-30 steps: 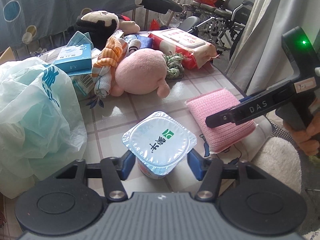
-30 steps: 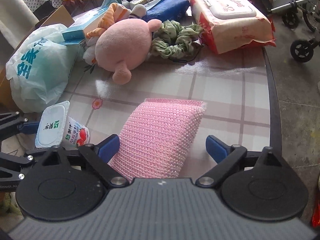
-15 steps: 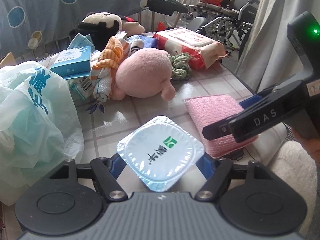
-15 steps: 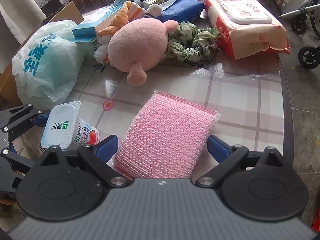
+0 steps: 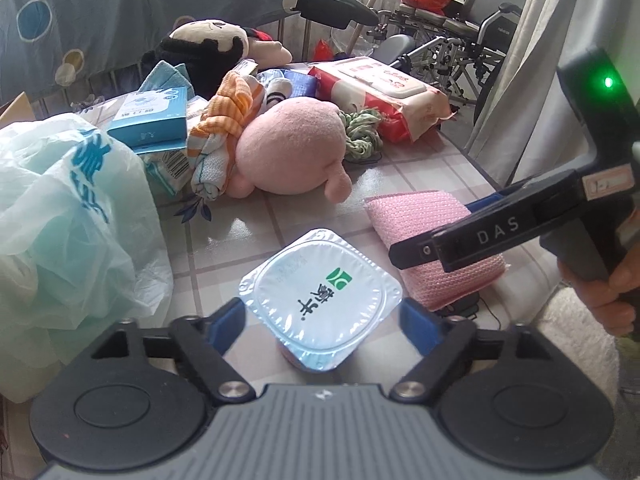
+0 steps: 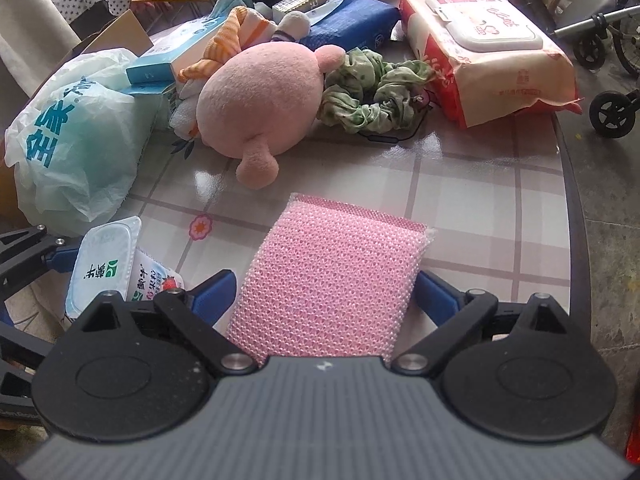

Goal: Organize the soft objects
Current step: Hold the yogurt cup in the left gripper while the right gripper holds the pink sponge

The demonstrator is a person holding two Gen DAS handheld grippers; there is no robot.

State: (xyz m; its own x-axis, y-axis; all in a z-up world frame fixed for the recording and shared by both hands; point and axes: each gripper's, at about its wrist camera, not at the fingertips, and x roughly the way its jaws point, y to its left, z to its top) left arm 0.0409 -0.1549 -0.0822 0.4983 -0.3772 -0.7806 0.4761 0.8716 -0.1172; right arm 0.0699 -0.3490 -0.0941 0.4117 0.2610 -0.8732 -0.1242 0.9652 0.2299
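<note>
Right wrist cam: right gripper [image 6: 324, 296] open, straddling pink mesh sponge [image 6: 332, 280] on table [image 6: 480, 184], not clamped. Left gripper [image 5: 320, 316] open round yogurt cup [image 5: 320, 300]. Plush pig [image 6: 260, 100], scrunchie [image 6: 368, 92] unsorted; barely begun, by looks.

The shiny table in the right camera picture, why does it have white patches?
Right wrist view: window light glares off the glossy checked tabletop, beside the round pink plush toy. Left wrist view: softer sheen on the foil-lidded yogurt cup; edges curve from the fisheye.
</note>
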